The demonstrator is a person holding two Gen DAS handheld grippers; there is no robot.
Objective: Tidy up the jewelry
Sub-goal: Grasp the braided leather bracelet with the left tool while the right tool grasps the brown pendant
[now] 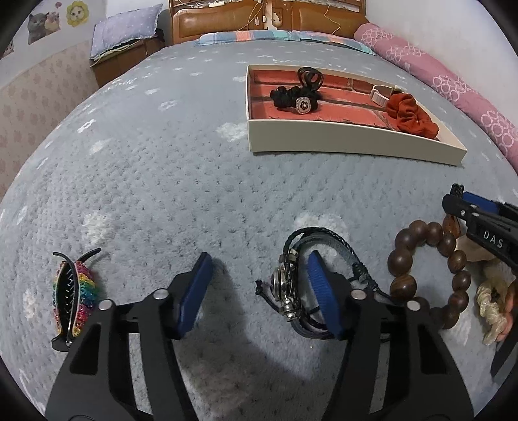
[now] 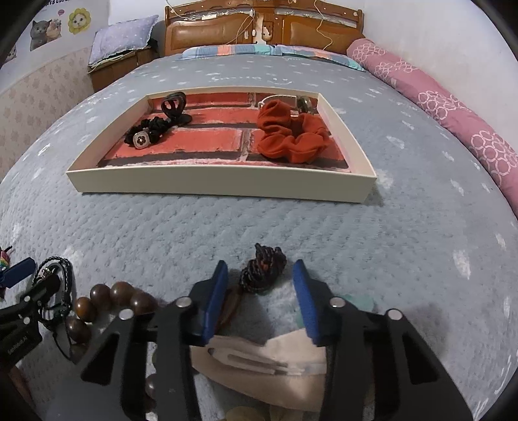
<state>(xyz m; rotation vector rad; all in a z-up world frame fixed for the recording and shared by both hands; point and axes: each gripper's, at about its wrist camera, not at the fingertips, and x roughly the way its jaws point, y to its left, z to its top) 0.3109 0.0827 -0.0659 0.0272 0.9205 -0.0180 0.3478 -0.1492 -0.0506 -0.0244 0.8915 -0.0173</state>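
A cream tray (image 1: 323,137) (image 2: 220,184) with a brick-pattern floor lies on the bed. It holds a black scrunchie (image 1: 288,95) (image 2: 152,128), a black claw clip (image 1: 310,76) (image 2: 173,103), a red scrunchie (image 1: 411,116) (image 2: 291,136) and a pale strap (image 1: 378,94). My left gripper (image 1: 260,278) is open, its right finger inside a black braided bracelet with a metal charm (image 1: 288,285). My right gripper (image 2: 260,281) is open over a beige hair clip (image 2: 259,359), with a dark braided cord (image 2: 262,268) between its fingertips. A wooden bead bracelet (image 1: 430,265) (image 2: 97,304) lies between the grippers.
A rainbow rhinestone claw clip (image 1: 74,298) lies at the left. A pearly scrunchie (image 1: 492,291) lies at the far right of the left wrist view. A pink rolled quilt (image 2: 437,103) runs along the right edge of the bed, and the wooden headboard (image 2: 259,29) is behind.
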